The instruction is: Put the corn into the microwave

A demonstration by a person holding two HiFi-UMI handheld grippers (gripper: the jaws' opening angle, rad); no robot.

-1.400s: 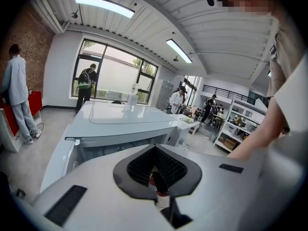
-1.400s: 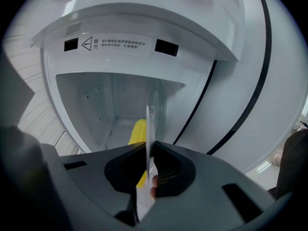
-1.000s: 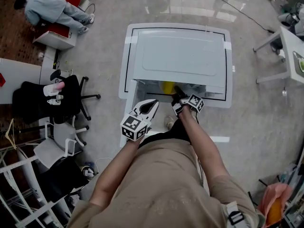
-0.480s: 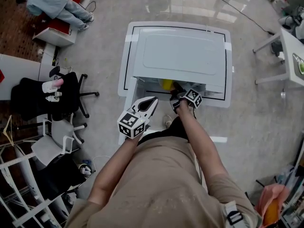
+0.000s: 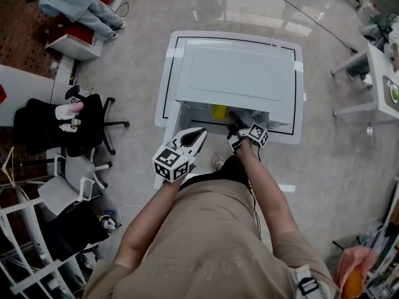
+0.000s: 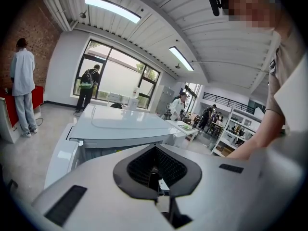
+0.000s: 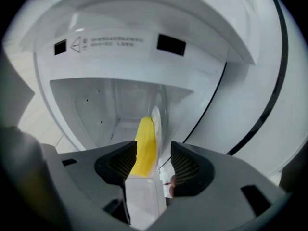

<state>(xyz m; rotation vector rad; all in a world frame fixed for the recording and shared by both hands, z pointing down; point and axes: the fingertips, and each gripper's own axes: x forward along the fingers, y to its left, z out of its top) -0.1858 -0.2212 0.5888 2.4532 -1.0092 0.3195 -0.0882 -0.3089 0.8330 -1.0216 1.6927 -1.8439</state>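
While it left only a rim of the white desk [image 5: 167, 98] bare, the white microwave [image 5: 237, 73] stood square on it, its cavity open toward the desk's near edge. Inside that cavity lay the yellow corn [image 7: 145, 146], lengthwise, close to the opening. The right gripper [image 7: 154, 153] reached into the mouth. Its fingers had just been opening and stood apart, with the corn's near end between them, not squeezed. The left gripper [image 5: 199, 134] hung outside, off the near edge, fingers closed on nothing. Off the desk's left edge stood a black office chair [image 5: 68, 126], and farther away was a person [image 5: 72, 8] in pale clothes.
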